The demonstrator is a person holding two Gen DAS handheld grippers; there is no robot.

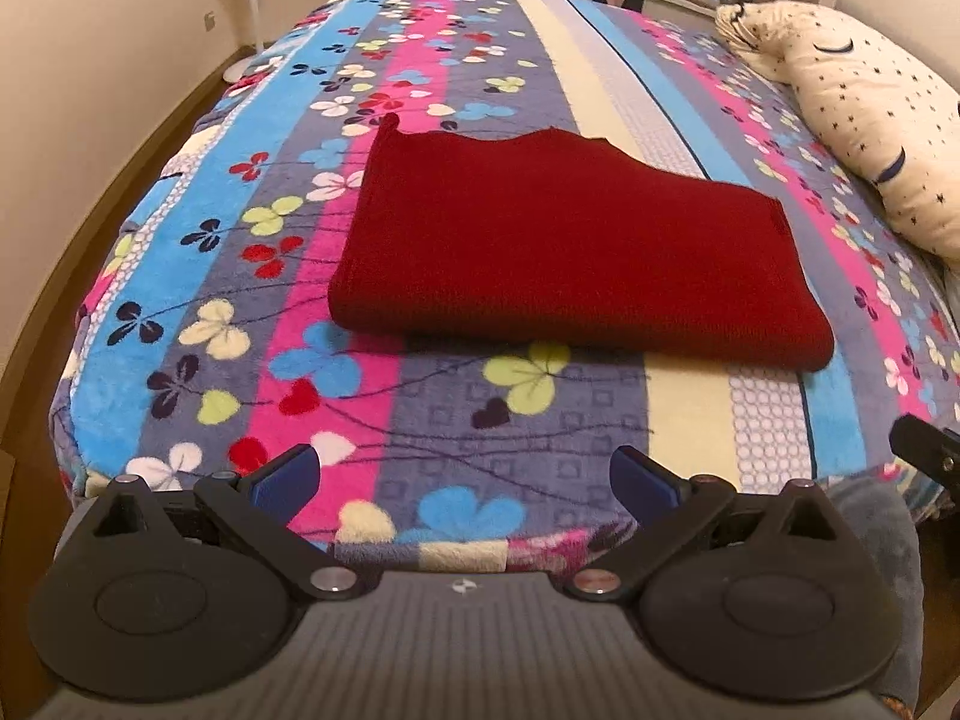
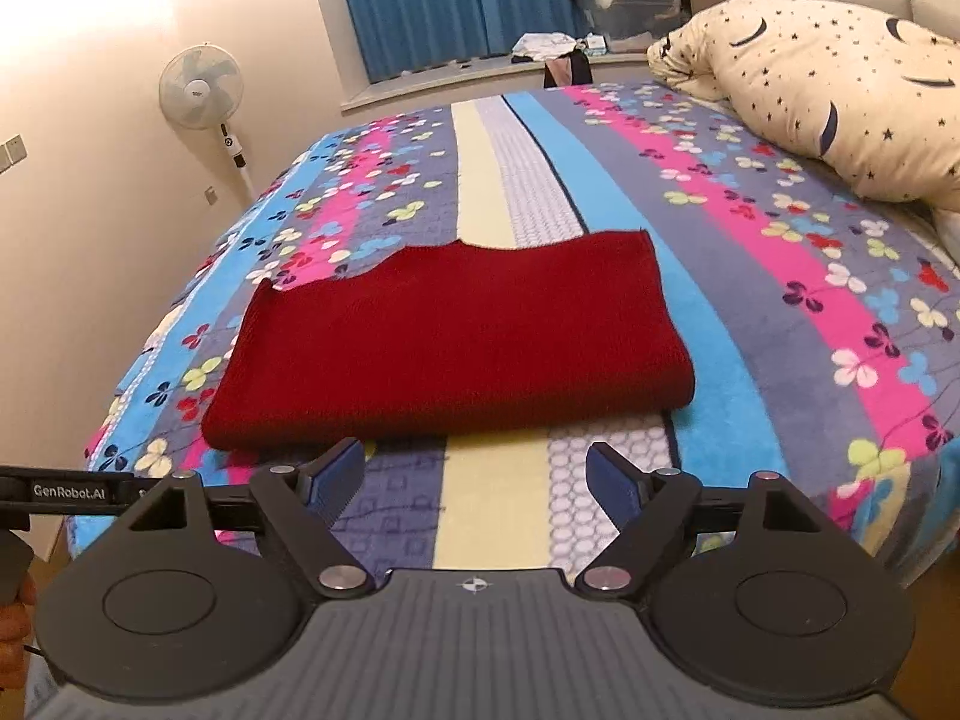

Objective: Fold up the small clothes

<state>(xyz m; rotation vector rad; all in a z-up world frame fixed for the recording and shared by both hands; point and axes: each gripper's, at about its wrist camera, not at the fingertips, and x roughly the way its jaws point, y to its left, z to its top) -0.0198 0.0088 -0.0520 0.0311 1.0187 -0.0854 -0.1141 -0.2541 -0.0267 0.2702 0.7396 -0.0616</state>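
A: How far along is it?
B: The red garment (image 1: 576, 246) lies folded into a flat block mid-frame on the flowered blanket (image 1: 198, 276); its far edge is wavy.
A: The tools?
B: Left gripper (image 1: 465, 480) and right gripper (image 2: 477, 477) both stand apart and empty, low in frame, short of it. It looks nearly done; perhaps one more fold.

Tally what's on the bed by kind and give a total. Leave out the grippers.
Folded dark red knitted garment: 1
Cream pillow with a star and moon print: 1
Total: 2, both lying on the striped clover-print blanket.
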